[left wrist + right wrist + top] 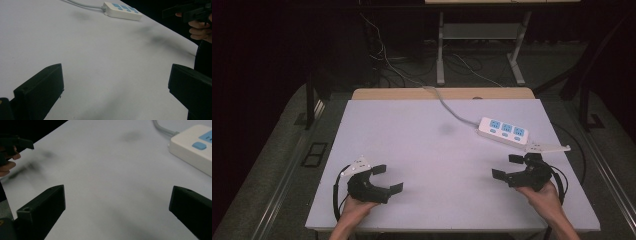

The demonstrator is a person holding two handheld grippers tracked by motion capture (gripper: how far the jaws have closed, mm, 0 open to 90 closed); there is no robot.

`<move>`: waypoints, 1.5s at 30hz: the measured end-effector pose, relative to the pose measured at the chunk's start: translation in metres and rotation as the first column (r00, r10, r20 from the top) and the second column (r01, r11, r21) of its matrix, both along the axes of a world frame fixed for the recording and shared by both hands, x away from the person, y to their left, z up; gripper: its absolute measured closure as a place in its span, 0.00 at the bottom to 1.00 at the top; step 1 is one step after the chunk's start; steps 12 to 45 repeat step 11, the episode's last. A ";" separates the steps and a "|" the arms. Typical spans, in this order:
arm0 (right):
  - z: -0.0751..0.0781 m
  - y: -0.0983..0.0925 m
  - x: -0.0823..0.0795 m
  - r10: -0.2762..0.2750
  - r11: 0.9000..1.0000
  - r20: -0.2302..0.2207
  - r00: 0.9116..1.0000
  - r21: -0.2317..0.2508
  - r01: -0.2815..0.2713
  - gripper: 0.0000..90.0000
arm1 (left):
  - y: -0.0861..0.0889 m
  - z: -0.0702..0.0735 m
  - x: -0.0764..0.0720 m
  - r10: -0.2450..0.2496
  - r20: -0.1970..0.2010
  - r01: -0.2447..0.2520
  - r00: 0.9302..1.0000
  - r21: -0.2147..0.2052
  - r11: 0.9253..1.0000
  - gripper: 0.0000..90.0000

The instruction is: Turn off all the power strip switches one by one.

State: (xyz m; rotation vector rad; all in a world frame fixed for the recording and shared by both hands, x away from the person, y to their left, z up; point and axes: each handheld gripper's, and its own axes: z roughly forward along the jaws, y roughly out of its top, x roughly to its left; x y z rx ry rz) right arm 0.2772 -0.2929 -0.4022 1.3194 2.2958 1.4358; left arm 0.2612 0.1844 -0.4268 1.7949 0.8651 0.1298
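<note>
The left claw (391, 178) and right claw (507, 166) rest wide apart, gripping nothing. The power strip (503, 131) lies just beyond the right claw on the white surface (427, 150). Its cord (451, 110) runs off the far edge, its end hidden.

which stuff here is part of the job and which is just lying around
Part of the job:
- power strip, white with blue sockets, nearest the right gripper
- its grey cable, running off the far edge
- left gripper, jaws apart, holding nothing

Just lying about:
- white table itself
- loose wires on the floor behind it
- metal stand legs beyond
</note>
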 end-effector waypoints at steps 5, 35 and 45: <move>-0.006 -0.006 -0.011 -0.004 1.000 -0.003 1.000 0.011 0.004 0.00 | 0.000 0.000 0.000 -0.002 -0.006 0.002 1.000 0.009 1.000 0.00; -0.011 -0.012 -0.022 -0.010 1.000 0.000 1.000 0.012 0.010 0.01 | 0.000 -0.001 0.001 -0.002 -0.013 0.002 1.000 0.017 1.000 0.00; -0.011 -0.012 -0.022 -0.010 1.000 0.000 1.000 0.012 0.010 0.01 | 0.000 -0.001 0.001 -0.002 -0.013 0.002 1.000 0.017 1.000 0.00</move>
